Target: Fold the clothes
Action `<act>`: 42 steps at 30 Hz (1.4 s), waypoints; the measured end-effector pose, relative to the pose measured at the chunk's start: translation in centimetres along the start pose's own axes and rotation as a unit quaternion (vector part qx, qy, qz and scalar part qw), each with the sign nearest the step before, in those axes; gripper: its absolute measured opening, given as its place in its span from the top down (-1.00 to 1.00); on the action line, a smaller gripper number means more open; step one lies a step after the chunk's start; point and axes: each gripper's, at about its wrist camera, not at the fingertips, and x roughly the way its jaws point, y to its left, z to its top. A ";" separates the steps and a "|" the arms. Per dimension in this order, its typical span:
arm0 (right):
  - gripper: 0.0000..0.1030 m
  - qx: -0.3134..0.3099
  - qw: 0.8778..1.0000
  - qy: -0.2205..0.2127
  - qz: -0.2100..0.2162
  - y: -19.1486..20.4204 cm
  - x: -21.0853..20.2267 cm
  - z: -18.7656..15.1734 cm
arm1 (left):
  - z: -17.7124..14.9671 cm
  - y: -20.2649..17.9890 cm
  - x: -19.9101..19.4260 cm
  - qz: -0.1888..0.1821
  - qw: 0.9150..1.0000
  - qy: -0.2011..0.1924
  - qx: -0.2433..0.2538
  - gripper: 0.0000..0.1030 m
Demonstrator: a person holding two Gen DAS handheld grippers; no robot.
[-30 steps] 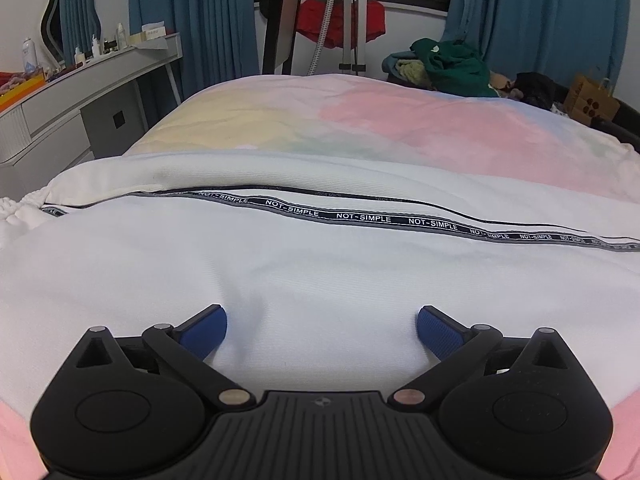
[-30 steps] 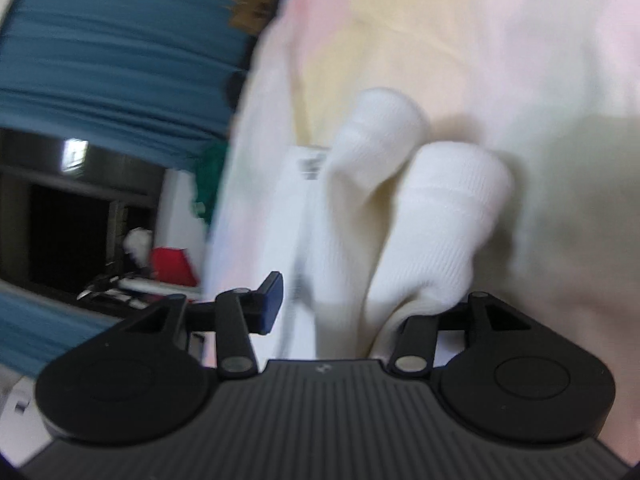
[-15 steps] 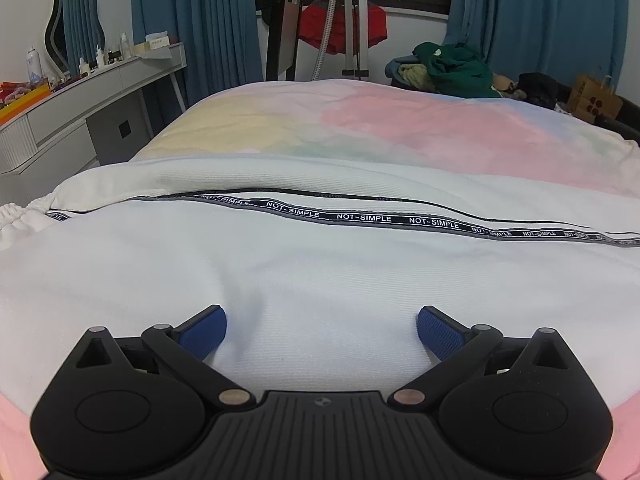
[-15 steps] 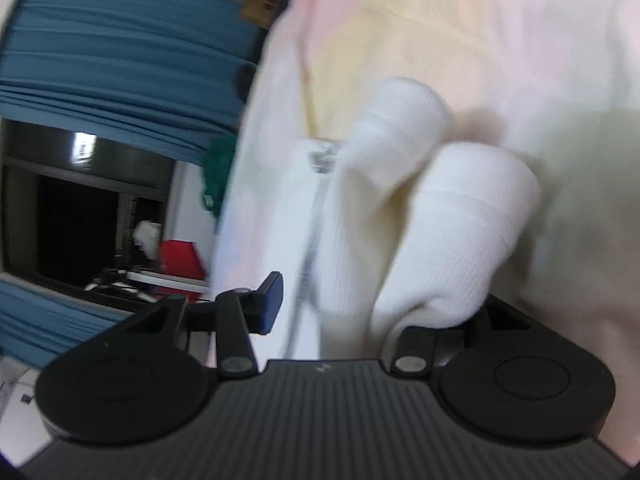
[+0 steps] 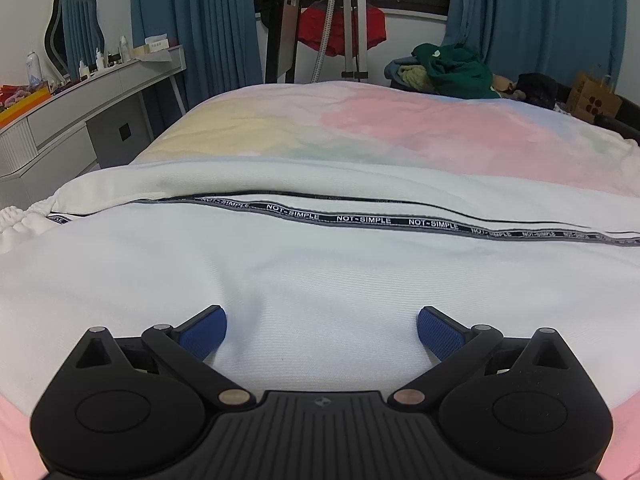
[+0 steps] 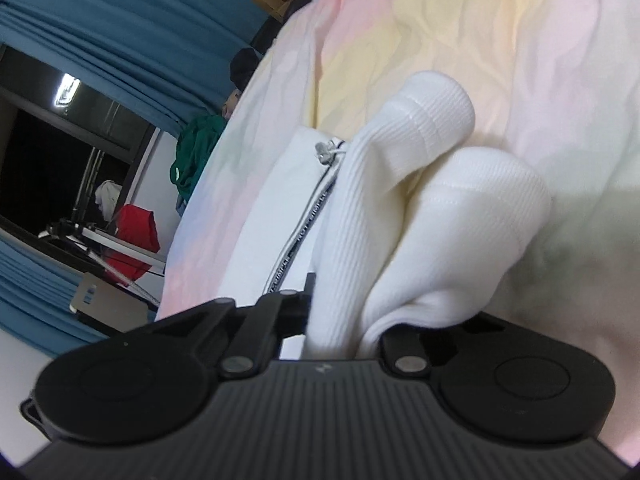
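— What is your left tool (image 5: 322,328) doing?

— I hold it low over a white garment (image 5: 320,280) spread flat across the bed (image 5: 400,128). Its two blue-padded fingers (image 5: 202,330) are spread wide apart, resting on or just above the cloth; I cannot tell which. Nothing sits between them but the flat fabric.

— And your right tool (image 6: 340,312)?

— It is tilted sideways, and white ribbed cloth bunches between its fingers and spills over them. The fingertips are buried in the fabric, so I cannot tell whether they pinch it. Two thick ribbed cuffs (image 6: 436,108) of the same garment stick out ahead of this tool, side by side.

— What else marks the garment?

— A dark tape printed NOT-SIMPLE (image 5: 364,220) runs across it from left to right. In the right view a small metal zip pull (image 6: 325,151) sits at the end of that tape.

— And beyond the garment?

— A pastel pink, yellow and blue cover on the bed. Past it, blue curtains (image 5: 192,20), a grey dresser (image 5: 80,112) to the left, and a green heap of clothes (image 5: 452,68) near the far corner
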 end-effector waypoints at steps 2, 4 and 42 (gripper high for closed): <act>0.79 -0.004 1.000 -0.008 0.000 0.3 -0.1 0.1 | 0.1 0.1 -0.3 0.000 1.000 -0.005 -0.001 -0.99; 0.79 -0.009 1.000 -0.015 -0.002 0.7 -0.1 0.3 | 0.4 0.4 -0.7 0.002 1.000 -0.014 -0.004 -0.99; 0.80 -0.153 0.985 -0.077 -0.017 6.1 -2.5 -0.2 | 0.8 1.9 1.8 0.032 0.999 0.032 0.005 -1.00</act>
